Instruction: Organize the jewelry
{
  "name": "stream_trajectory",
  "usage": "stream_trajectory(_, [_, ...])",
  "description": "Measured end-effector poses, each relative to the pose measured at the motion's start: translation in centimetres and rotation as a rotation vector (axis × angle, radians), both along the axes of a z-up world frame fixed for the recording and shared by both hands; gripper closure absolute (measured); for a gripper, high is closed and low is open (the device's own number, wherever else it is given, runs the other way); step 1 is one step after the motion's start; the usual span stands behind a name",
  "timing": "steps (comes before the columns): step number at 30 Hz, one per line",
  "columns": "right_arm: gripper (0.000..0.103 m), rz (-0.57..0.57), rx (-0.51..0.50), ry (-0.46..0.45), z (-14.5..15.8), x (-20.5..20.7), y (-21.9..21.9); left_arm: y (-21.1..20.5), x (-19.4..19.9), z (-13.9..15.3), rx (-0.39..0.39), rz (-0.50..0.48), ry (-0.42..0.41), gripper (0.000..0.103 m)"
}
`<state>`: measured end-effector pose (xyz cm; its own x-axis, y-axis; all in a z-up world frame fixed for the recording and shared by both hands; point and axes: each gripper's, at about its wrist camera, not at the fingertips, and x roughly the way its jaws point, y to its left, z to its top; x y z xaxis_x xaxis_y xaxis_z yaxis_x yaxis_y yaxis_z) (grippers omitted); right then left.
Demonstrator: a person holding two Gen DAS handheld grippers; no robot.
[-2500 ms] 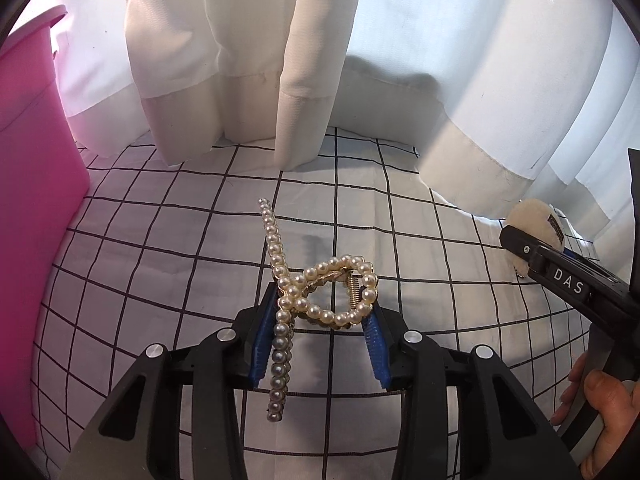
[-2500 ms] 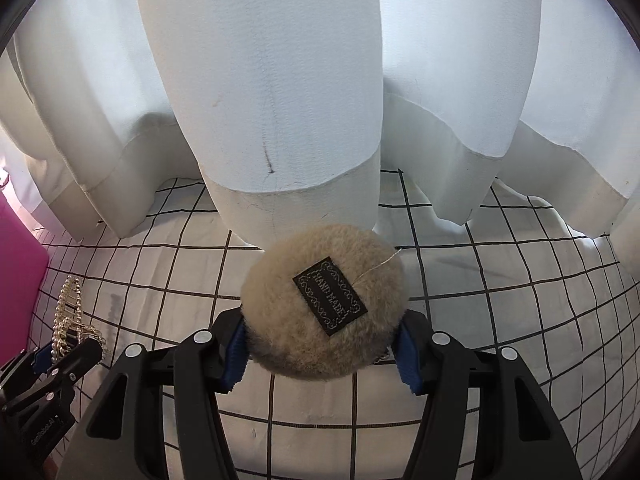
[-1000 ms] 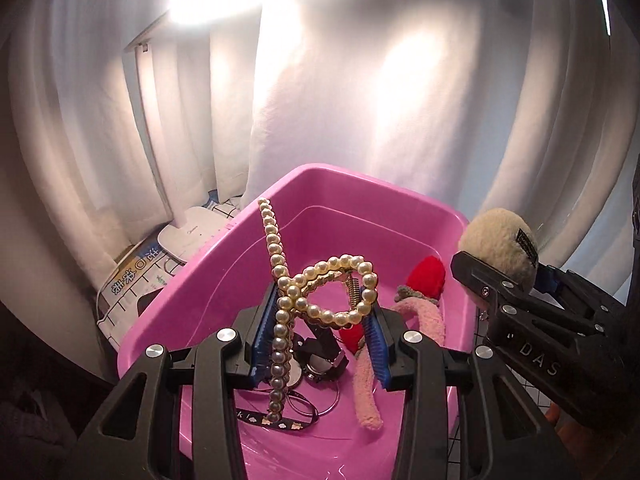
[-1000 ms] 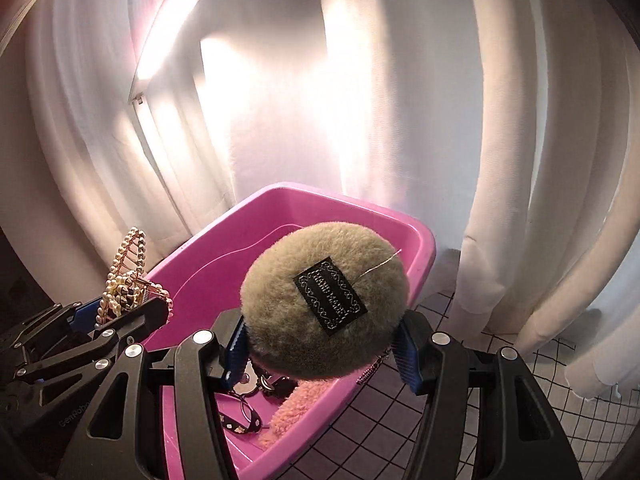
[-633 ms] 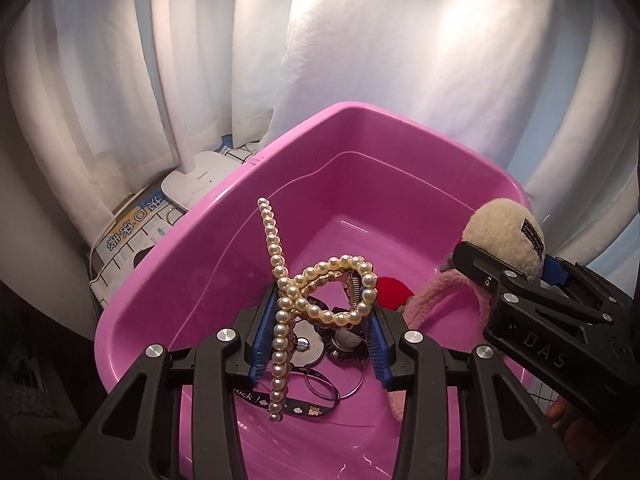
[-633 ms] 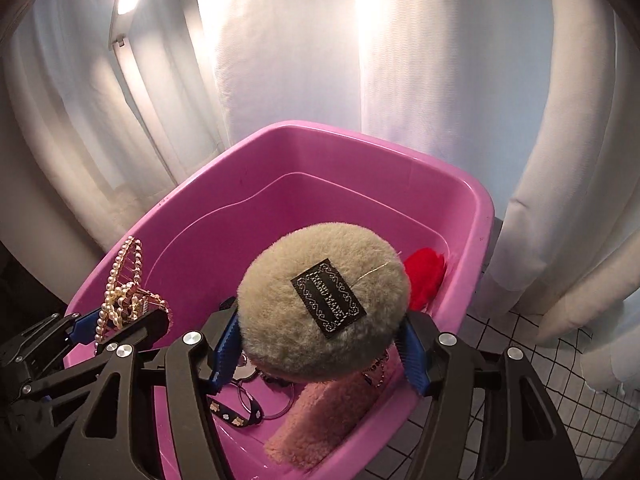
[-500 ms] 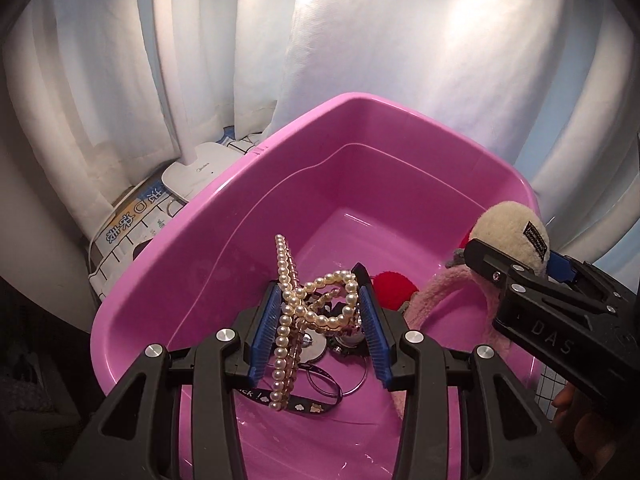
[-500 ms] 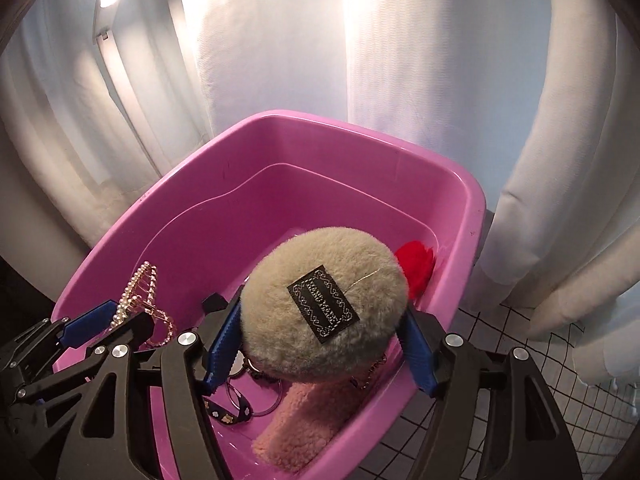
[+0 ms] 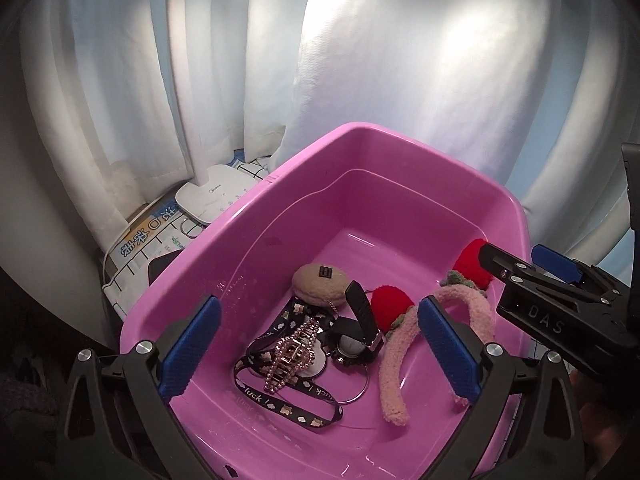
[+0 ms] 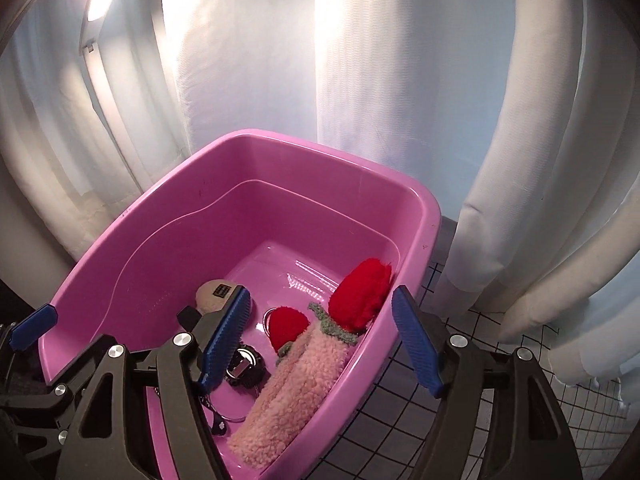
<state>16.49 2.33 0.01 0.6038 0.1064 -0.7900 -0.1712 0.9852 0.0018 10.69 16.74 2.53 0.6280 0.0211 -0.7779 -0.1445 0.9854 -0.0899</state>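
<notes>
Pearl hair claw (image 9: 294, 354) lies on the floor of the pink basin (image 9: 280, 208), below and between the spread, empty fingers of the left tool (image 9: 320, 348). Beige plush puff (image 9: 320, 282) rests just beyond it, ahead of the likewise spread, empty right tool (image 10: 320, 340).

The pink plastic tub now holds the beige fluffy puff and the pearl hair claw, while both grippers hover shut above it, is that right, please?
Not quite: both grippers hover open. The left wrist view shows the left gripper spread wide above the pink plastic tub; the right gripper is too. The beige fluffy puff and pearl hair claw lie inside.
</notes>
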Motion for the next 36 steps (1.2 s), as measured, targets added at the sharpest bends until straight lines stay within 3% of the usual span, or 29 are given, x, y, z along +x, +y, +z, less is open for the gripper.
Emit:
stream_trajectory(11, [0.033, -0.057, -0.024, 0.009, -0.1, -2.4, -1.9, -0.5, -1.6, 0.5, 0.022, 0.041, 0.021, 0.006])
stream_trajectory(36, [0.033, -0.044, -0.024, 0.001, 0.6, -7.3, -2.3, -1.0, -3.6, 1.2, 0.075, 0.087, 0.031, 0.006])
